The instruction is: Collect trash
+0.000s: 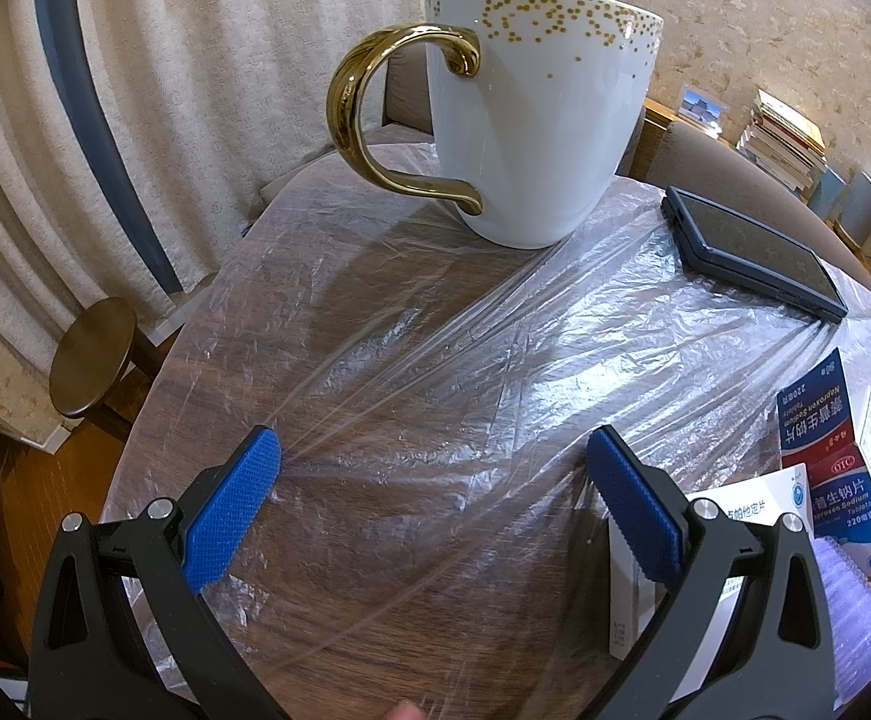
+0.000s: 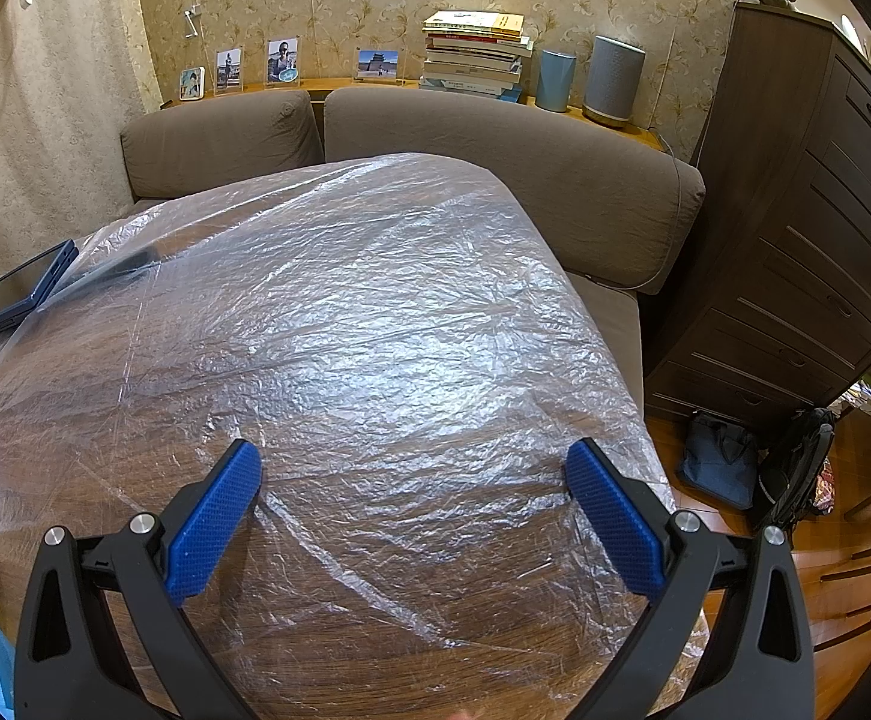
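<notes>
A thin clear plastic sheet (image 1: 411, 360) lies crumpled over the round wooden table (image 1: 375, 618); it also shows in the right wrist view (image 2: 375, 324). My left gripper (image 1: 432, 450) is open just above the sheet, empty. My right gripper (image 2: 414, 462) is open above the sheet near the table's right edge, empty. A blue-and-white medicine box (image 1: 825, 450) and a white medicine box (image 1: 753, 516) lie at the right of the left wrist view.
A white mug (image 1: 531, 114) with a gold handle stands on the sheet ahead of my left gripper. A dark tablet (image 1: 753, 252) lies to its right, also seen from the right wrist (image 2: 15, 294). A brown sofa (image 2: 495, 138), dark cabinet (image 2: 807, 228) and wooden stool (image 1: 93, 354) surround the table.
</notes>
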